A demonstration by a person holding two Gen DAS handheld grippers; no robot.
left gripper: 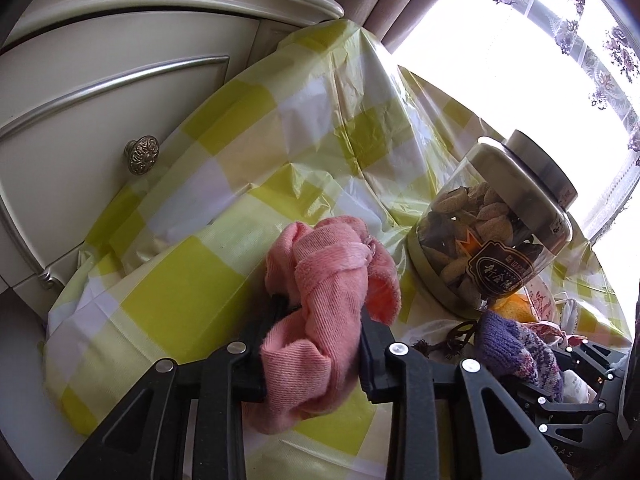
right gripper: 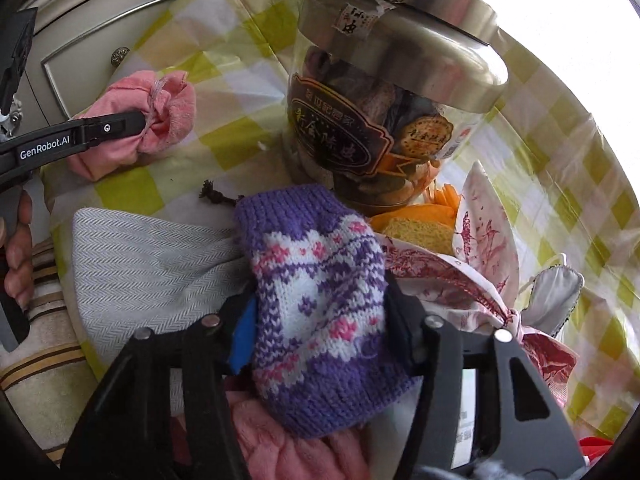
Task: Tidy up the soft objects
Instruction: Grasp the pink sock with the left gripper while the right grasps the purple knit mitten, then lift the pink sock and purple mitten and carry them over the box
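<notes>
Left gripper (left gripper: 320,320) clamped on bunched pink cloth (left gripper: 320,280) over checked tablecloth (left gripper: 168,292), left of clear snack jar (left gripper: 492,232), right gripper (right gripper: 320,320) clamped on purple knitted piece (right gripper: 320,300) in front of jar, grey herringbone cloth (right gripper: 152,268) left of it

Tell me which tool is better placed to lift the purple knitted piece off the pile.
Right. The right tool already has the purple knitted piece between its fingers, while the left tool is shut on the pink cloth, off to the side.
</notes>
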